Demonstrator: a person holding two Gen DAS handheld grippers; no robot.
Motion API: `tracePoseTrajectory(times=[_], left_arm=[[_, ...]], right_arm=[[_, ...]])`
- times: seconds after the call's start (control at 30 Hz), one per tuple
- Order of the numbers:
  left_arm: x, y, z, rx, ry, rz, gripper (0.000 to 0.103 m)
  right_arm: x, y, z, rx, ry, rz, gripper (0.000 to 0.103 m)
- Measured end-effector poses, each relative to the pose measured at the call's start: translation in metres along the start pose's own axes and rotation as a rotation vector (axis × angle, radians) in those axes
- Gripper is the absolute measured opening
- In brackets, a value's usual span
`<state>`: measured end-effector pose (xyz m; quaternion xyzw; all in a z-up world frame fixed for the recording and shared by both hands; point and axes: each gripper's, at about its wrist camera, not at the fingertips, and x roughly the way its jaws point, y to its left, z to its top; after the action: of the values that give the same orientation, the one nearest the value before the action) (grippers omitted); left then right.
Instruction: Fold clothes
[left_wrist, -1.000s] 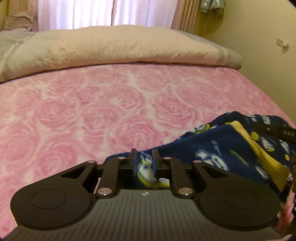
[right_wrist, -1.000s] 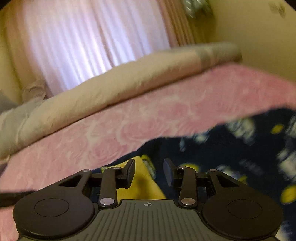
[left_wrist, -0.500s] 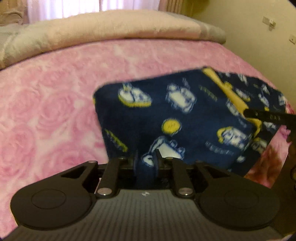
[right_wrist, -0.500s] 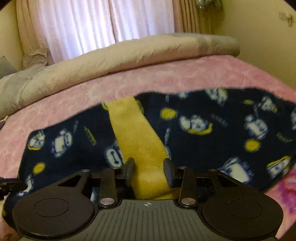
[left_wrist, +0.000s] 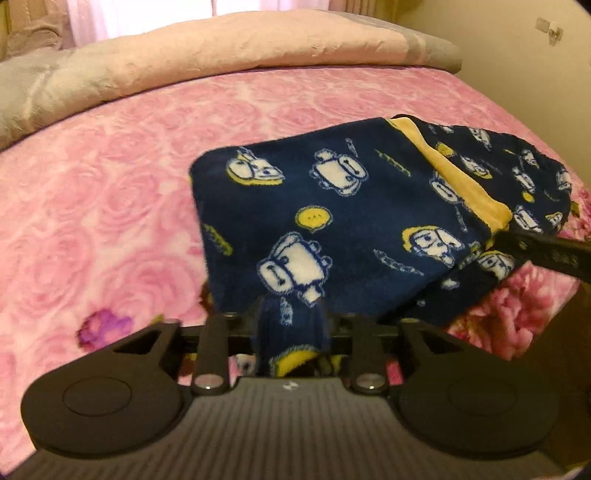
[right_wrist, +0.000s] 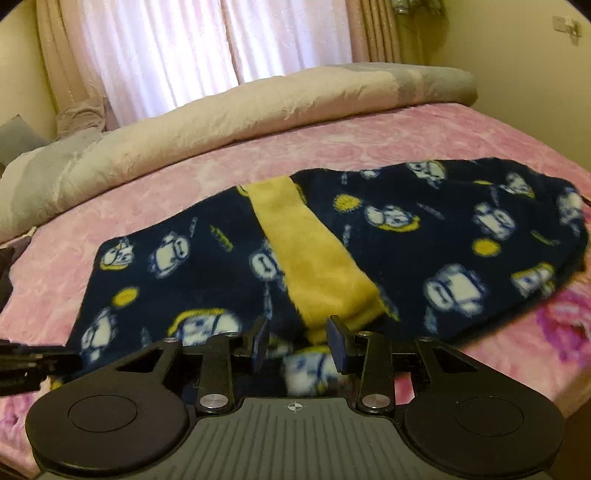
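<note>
A navy fleece garment (left_wrist: 351, 206) printed with white cartoon figures lies spread flat on the pink rose bedspread (left_wrist: 92, 184). A yellow band (right_wrist: 314, 258) runs across it from the far edge to the near edge. My left gripper (left_wrist: 291, 325) is shut on a bunch of the garment's near edge. My right gripper (right_wrist: 297, 345) is shut on the near edge where the yellow band ends, with fabric filling the gap between its fingers. Each gripper shows in the other's view as a black bar: the right one (left_wrist: 546, 254), the left one (right_wrist: 33, 363).
A rolled beige and grey duvet (right_wrist: 258, 110) lies along the far side of the bed, under pale curtains (right_wrist: 166, 55). A grey pillow (right_wrist: 18, 144) sits far left. The yellow wall (right_wrist: 517, 37) and the bed's right edge are close to the garment.
The garment went from a bunched heap at the right to lying spread out flat. Both grippers drew back toward the near bed edge, still holding its edge.
</note>
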<state>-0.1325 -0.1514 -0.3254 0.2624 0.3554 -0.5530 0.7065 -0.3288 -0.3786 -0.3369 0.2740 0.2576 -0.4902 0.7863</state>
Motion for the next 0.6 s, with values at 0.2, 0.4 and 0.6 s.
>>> tracePoseTrajectory(times=[0.2,0.4,0.6], left_arm=[[-0.025,-0.010,-0.014,0.001,0.003,0.050,0.044],[-0.048,-0.024,-0.032,0.026,-0.003,0.044,0.048],[-0.058,-0.032,-0.039,0.048,-0.009,0.039,0.050]], right_arm=[[-0.033,0.002,-0.022,0.033,0.034,-0.029,0.079],[-0.065,0.001,-0.032,0.051,-0.009,-0.053,0.079],[-0.077,-0.006,-0.038,0.085,-0.010,-0.070,0.079]])
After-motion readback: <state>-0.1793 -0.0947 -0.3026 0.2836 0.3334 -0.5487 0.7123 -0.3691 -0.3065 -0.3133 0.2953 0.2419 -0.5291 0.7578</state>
